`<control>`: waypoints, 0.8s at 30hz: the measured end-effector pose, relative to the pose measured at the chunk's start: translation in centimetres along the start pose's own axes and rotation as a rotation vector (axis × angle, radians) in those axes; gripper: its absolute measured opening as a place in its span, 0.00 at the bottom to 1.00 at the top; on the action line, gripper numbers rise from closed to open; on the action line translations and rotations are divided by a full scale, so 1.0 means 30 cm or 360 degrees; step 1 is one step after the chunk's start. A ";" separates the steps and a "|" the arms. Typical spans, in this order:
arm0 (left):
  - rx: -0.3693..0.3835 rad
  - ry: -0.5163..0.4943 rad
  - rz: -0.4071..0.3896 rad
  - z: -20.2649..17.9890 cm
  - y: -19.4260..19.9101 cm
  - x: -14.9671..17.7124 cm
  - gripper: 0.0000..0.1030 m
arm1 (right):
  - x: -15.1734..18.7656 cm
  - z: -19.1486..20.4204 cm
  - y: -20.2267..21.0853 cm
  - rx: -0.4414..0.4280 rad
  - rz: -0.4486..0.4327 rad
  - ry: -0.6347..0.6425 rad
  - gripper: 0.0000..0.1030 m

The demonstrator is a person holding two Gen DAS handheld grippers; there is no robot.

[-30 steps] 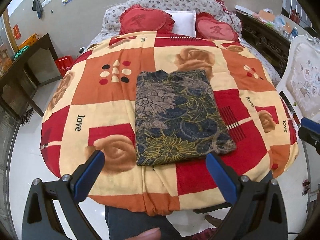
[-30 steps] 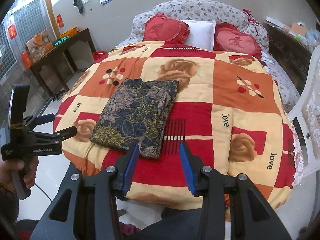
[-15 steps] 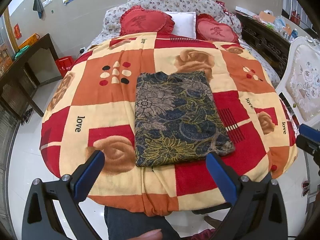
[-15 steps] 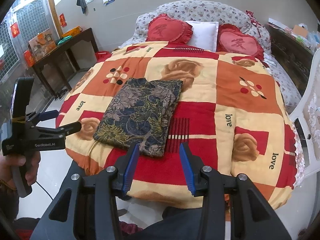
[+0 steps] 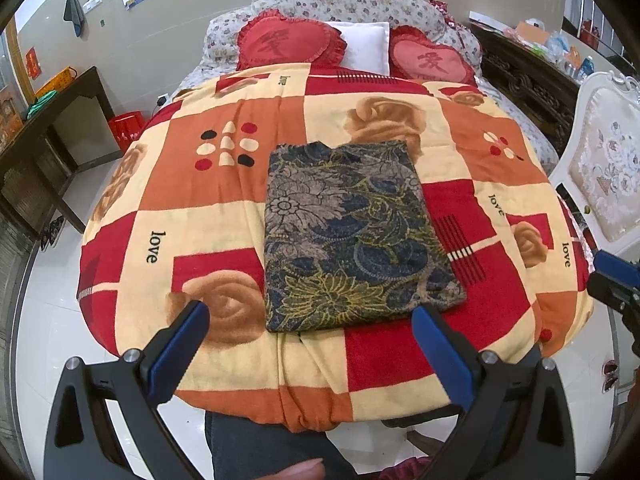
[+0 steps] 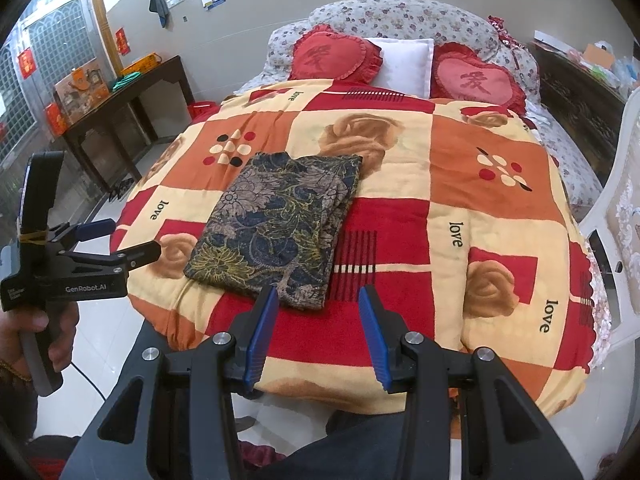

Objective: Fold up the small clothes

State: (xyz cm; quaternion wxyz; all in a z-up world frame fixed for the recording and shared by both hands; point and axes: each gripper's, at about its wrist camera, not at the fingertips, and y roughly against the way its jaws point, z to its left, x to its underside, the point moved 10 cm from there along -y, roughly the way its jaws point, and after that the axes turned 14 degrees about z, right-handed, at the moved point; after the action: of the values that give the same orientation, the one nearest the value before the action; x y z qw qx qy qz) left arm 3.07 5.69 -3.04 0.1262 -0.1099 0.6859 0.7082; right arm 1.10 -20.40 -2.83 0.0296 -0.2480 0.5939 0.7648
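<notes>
We are holding both grippers back from the foot of the bed (image 5: 120,240), above its near edge, with nothing between either pair of jaws. The left gripper (image 5: 312,344) is standing with its jaws wide apart, the blue pads framing the near end of the folded garment (image 5: 348,236) without touching it. The right gripper (image 6: 318,328) is keeping its jaws apart too, though by a narrower gap, and its left pad is overlapping the garment's near right corner in the picture only; we cannot tell any contact there.

The garment, a dark floral piece in navy, grey and yellow, is lying flat as a neat rectangle on the patchwork blanket (image 6: 460,152), in the middle of the bed's near half. Its long sides are running from the foot towards the pillows, and its near end is sitting close to where the blanket is dropping over the edge. In the right wrist view we are seeing it (image 6: 276,228) slightly left of centre, with the left gripper (image 6: 116,240) hovering off the bed's left corner, held in a hand (image 6: 48,332) and well apart from the cloth.

At the head of the bed, two red heart-shaped cushions (image 5: 290,44) are leaning beside a white pillow (image 5: 366,46). A dark wooden side table (image 6: 120,100) is standing against the wall to the left, and a white upholstered chair (image 5: 604,176) is sitting just beside the bed on the right.
</notes>
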 end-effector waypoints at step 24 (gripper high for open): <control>0.0016 -0.0005 0.0033 -0.012 -0.035 0.006 1.00 | 0.015 0.014 -0.034 -0.0032 0.0026 -0.0014 0.41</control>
State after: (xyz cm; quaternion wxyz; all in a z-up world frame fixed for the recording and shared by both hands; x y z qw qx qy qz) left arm 3.23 5.37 -4.11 0.1205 -0.1009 0.6904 0.7061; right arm 0.90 -19.81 -3.84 0.0234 -0.2401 0.5880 0.7721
